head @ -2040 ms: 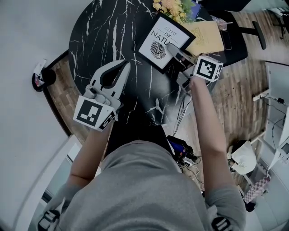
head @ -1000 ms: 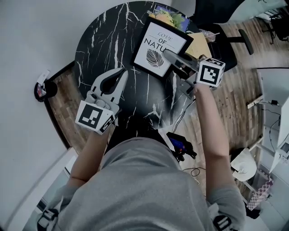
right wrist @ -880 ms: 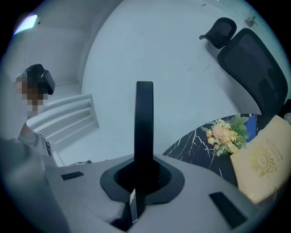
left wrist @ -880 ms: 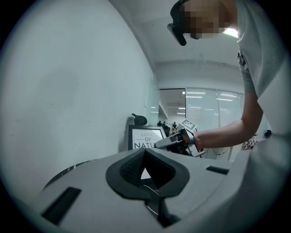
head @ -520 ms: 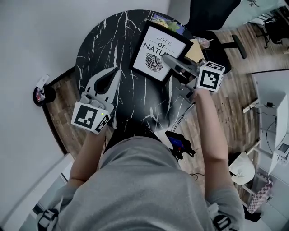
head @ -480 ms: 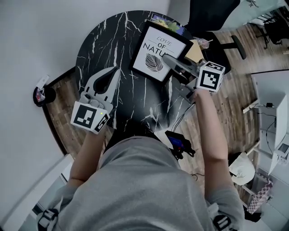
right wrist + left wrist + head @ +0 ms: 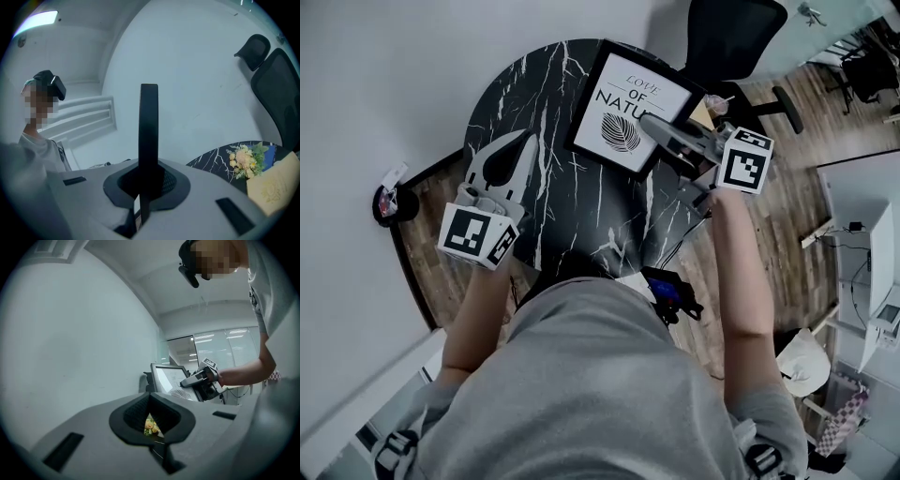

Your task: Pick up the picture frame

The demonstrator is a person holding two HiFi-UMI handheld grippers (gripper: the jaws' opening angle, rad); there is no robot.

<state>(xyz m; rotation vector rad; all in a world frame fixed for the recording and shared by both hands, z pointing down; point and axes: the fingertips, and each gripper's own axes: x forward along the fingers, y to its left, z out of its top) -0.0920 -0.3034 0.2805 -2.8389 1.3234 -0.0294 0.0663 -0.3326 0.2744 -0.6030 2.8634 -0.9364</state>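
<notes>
The picture frame (image 7: 628, 105) has a black border and a white print with a leaf. It hangs above the round black marble table (image 7: 553, 202), held by its right edge in my shut right gripper (image 7: 654, 125). In the right gripper view the frame (image 7: 148, 136) shows edge-on as a black upright bar pinched between the jaws of the right gripper (image 7: 142, 199). My left gripper (image 7: 525, 141) hovers over the table's left side, shut with nothing in it. In the left gripper view the frame (image 7: 168, 378) stands upright ahead, right of the left gripper (image 7: 152, 427).
A black office chair (image 7: 736, 37) stands beyond the table. Yellow flowers (image 7: 243, 159) and a tan card (image 7: 274, 187) lie on the table's far part. Cables and a blue item (image 7: 670, 295) lie on the wooden floor by the table's near edge.
Both grippers have risen. The frame has gone up with the right gripper, away from the tabletop, and now hides the flowers in the head view.
</notes>
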